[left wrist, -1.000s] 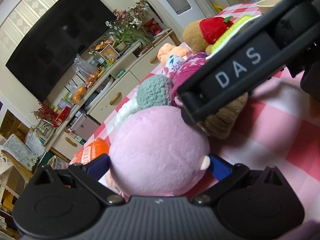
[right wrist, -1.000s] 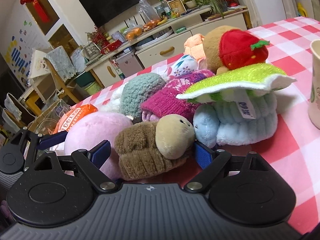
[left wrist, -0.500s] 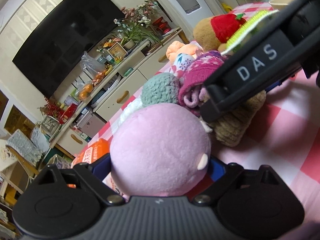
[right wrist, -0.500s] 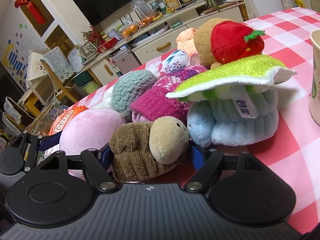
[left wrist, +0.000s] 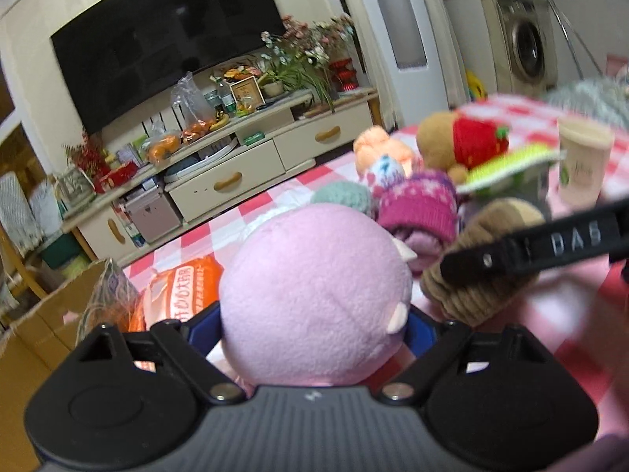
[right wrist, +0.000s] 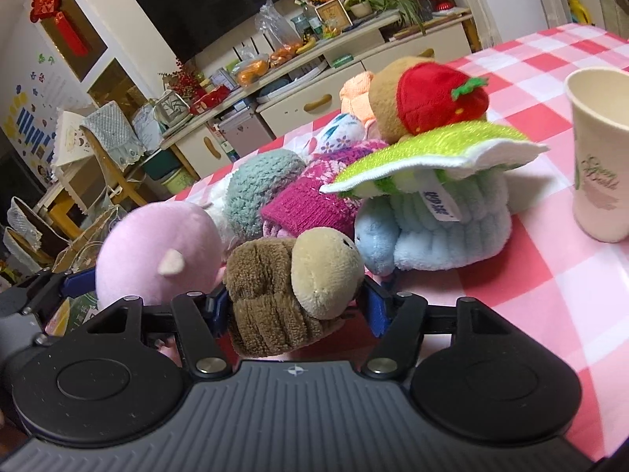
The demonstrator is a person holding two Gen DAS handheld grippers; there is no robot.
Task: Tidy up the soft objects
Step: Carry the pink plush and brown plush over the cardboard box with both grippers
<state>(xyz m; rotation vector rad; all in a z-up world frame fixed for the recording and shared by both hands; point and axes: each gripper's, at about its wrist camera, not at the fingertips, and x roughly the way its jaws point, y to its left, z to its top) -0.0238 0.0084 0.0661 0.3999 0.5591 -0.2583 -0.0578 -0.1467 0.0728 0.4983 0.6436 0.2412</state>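
Checked table point(right wrist: 550, 275), toy pile at 12 o'clock. Left gripper point(left wrist: 314, 324) jaws clamp pink plush point(left wrist: 314, 295); right gripper point(right wrist: 295, 306) jaws clamp brown turtle point(right wrist: 291, 287). Step: grasp done, likely lifting. Next: carry both to sorting spot.

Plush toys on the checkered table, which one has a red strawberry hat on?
The tan plush at the back of the pile, behind the green cloth. The pink ball plush and brown turtle plush, each held in a gripper, are bareheaded.

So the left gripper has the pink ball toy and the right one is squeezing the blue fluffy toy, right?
Not quite. The left gripper does hold the pink ball toy, but the right gripper is squeezing the brown toy, as the right wrist view shows. The blue fluffy toy sits free behind it.
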